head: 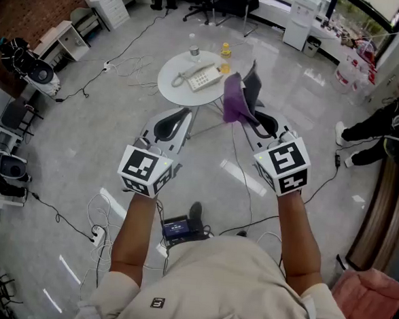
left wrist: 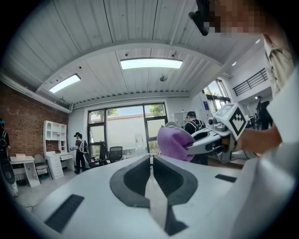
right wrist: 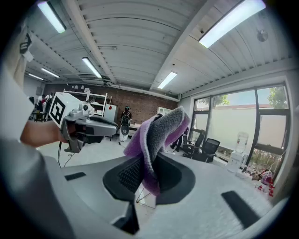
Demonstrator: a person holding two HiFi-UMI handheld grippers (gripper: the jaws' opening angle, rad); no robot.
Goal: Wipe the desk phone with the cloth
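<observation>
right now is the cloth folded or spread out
Folded: the cloth is doubled over and bunched, pinched in the right claw, not spread flat.

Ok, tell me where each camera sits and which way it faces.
Head view: on the person's head, steeply down at the table and desk phone; forearms, left gripper, right gripper show.
Left gripper view: on that gripper, tilted up at ceiling and windows; its shut jaws show.
Right gripper view: on that gripper, up at ceiling and brick wall; jaws clamp the cloth.
Shared: each gripper view shows the other gripper; all three show the cloth.
</observation>
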